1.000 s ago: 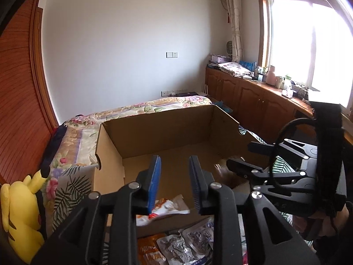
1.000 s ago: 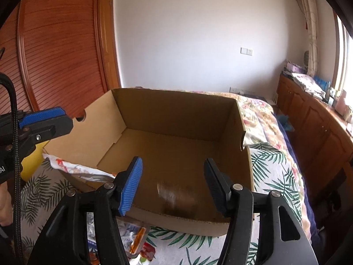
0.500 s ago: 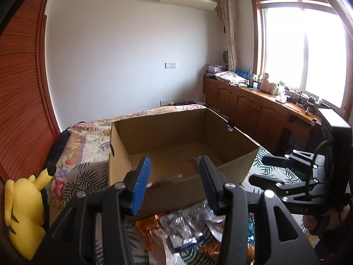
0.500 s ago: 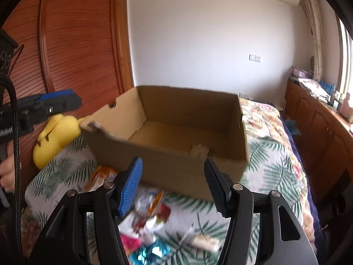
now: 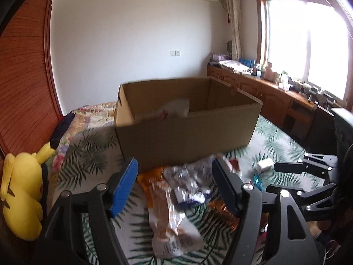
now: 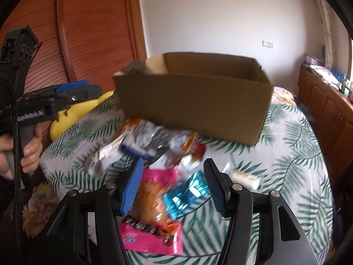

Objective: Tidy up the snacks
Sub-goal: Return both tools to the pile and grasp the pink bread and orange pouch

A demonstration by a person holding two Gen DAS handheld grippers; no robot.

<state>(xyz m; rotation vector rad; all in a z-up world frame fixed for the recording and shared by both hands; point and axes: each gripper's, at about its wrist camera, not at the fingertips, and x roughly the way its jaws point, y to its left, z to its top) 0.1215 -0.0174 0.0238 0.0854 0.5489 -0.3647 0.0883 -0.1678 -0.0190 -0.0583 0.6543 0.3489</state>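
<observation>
Pink snack packet (image 6: 152, 209) lies between the right hand-held gripper (image 6: 173, 187)'s spread, empty fingers, long axis toward 12 o'clock; the left hand-held gripper (image 5: 175, 190), equally spread, hangs farther off.

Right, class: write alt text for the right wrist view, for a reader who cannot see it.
An open right gripper hovers empty over a pink snack packet and a blue packet on a leaf-print bedspread, with a cardboard box behind them.
</observation>
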